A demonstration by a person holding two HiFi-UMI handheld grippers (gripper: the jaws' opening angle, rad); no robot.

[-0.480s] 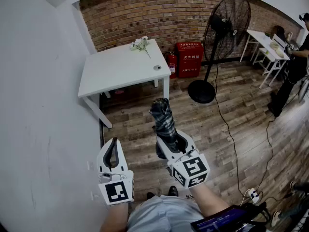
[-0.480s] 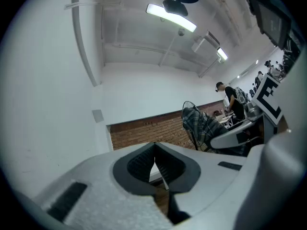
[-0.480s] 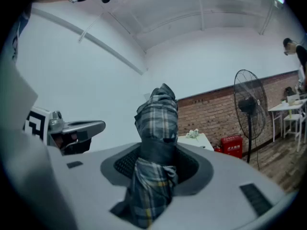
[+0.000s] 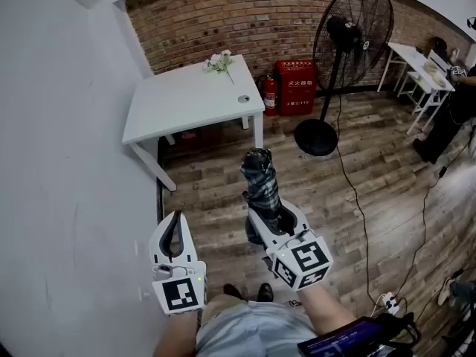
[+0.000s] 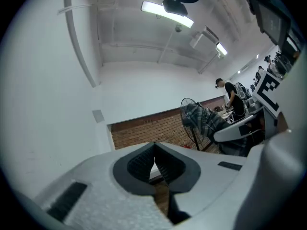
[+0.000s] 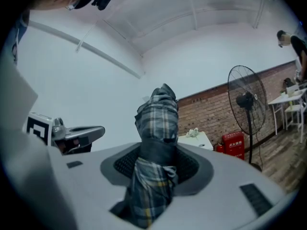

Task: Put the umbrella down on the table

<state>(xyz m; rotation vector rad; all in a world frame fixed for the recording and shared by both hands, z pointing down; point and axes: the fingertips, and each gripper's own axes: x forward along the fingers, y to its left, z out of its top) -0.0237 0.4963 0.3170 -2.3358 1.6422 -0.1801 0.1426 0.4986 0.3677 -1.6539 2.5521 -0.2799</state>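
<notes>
The right claw (image 4: 274, 216) was closed on the folded plaid umbrella (image 4: 260, 178). It gripped the lower part, so the umbrella pointed forward above the wooden floor (image 4: 372, 177). The white desk (image 4: 186, 103) stood well apart ahead, so I judged the umbrella had to be carried there first. The left claw (image 4: 174, 235) was closed and empty.

White table (image 4: 186, 103) against the left wall: flowers (image 4: 219, 63) at its far edge, small round grey thing (image 4: 243, 99) near the right edge. Wood floor (image 4: 372, 169): fan (image 4: 316, 137) on its round base, red box (image 4: 297, 88) and extinguisher (image 4: 268, 95) by the brick wall, black cable (image 4: 357, 207) running to a power strip (image 4: 387, 300).
</notes>
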